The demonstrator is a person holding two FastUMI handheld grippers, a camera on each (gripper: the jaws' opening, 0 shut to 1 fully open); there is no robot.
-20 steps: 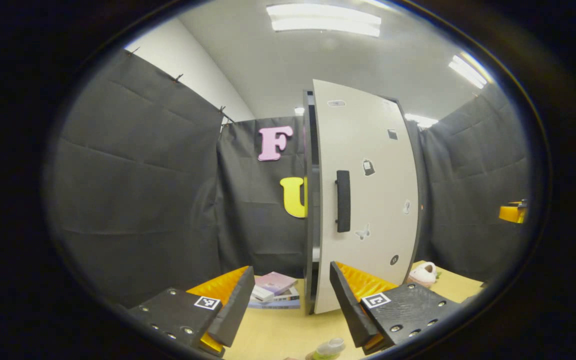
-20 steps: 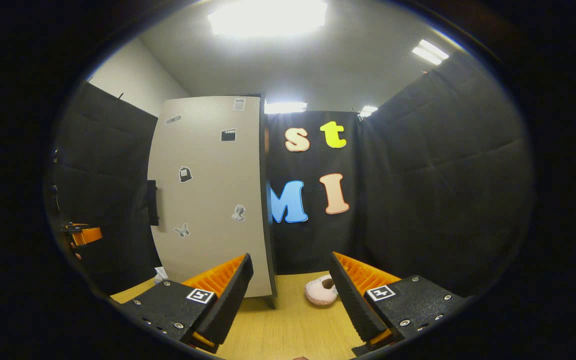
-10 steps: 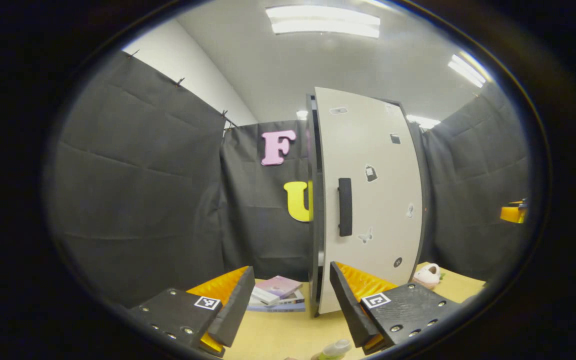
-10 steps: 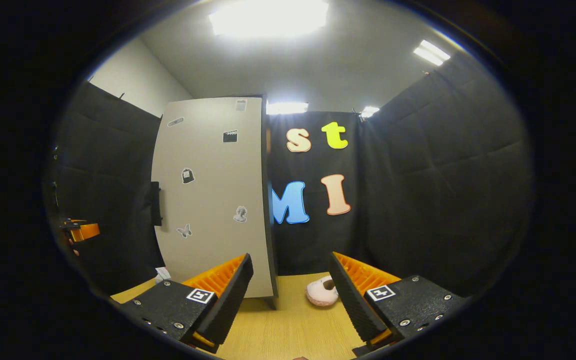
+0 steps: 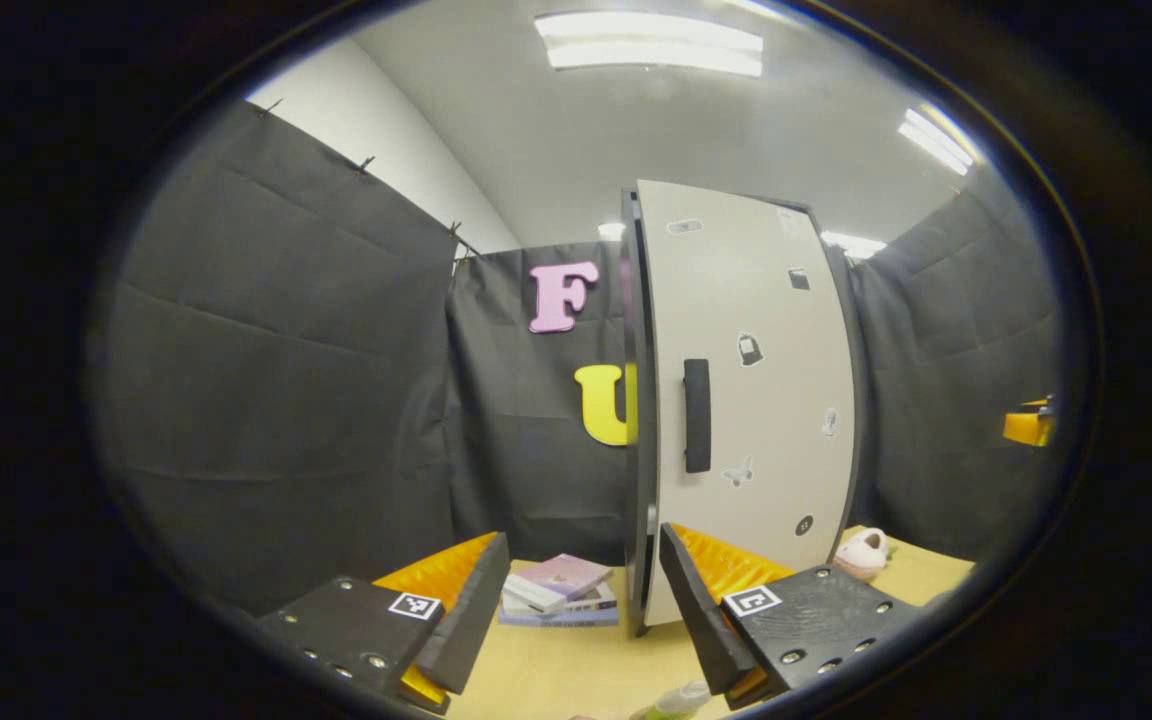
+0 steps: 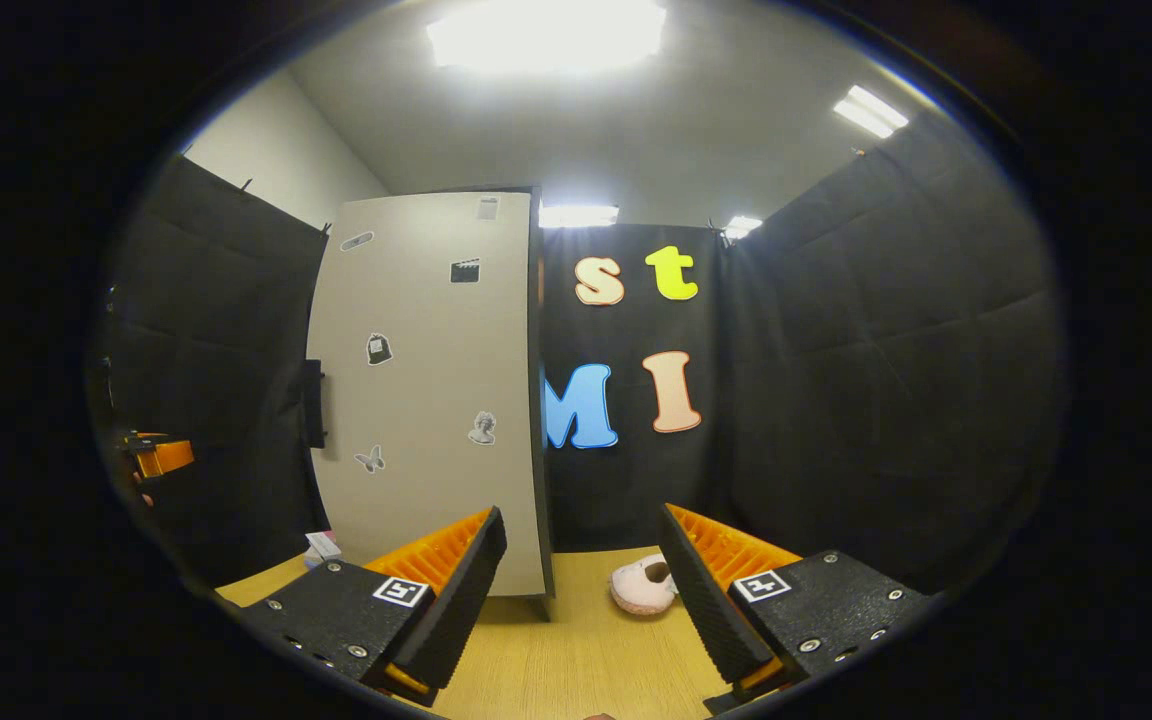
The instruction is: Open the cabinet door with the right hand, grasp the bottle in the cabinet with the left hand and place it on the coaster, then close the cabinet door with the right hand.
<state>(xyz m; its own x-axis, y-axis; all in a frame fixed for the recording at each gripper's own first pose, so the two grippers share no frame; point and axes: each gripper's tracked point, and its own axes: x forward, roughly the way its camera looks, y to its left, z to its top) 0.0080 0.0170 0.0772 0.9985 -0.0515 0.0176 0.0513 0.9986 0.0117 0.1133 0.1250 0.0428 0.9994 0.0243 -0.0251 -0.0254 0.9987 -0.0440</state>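
Note:
The tall white cabinet door (image 5: 756, 400) with its black handle (image 5: 697, 415) stands almost shut, with a thin dark gap along its left edge. My left gripper (image 5: 584, 560) is open and holds nothing, well short of the cabinet. A small clear bottle (image 5: 681, 700) with a greenish label stands on the table at the bottom edge, below the left fingers. In the right gripper view the same door (image 6: 426, 400) and handle (image 6: 313, 403) are to the left. My right gripper (image 6: 581, 540) is open and apart from the door.
A stack of books (image 5: 556, 590) lies left of the cabinet foot. A pink plush slipper (image 6: 644, 585) sits on the wooden table (image 6: 576, 670) right of the cabinet. Black cloth walls close in all sides.
The gap at the door's left edge has narrowed as the door swung toward shut. The left gripper has drawn back a little, and the bottle has slid lower in its view.

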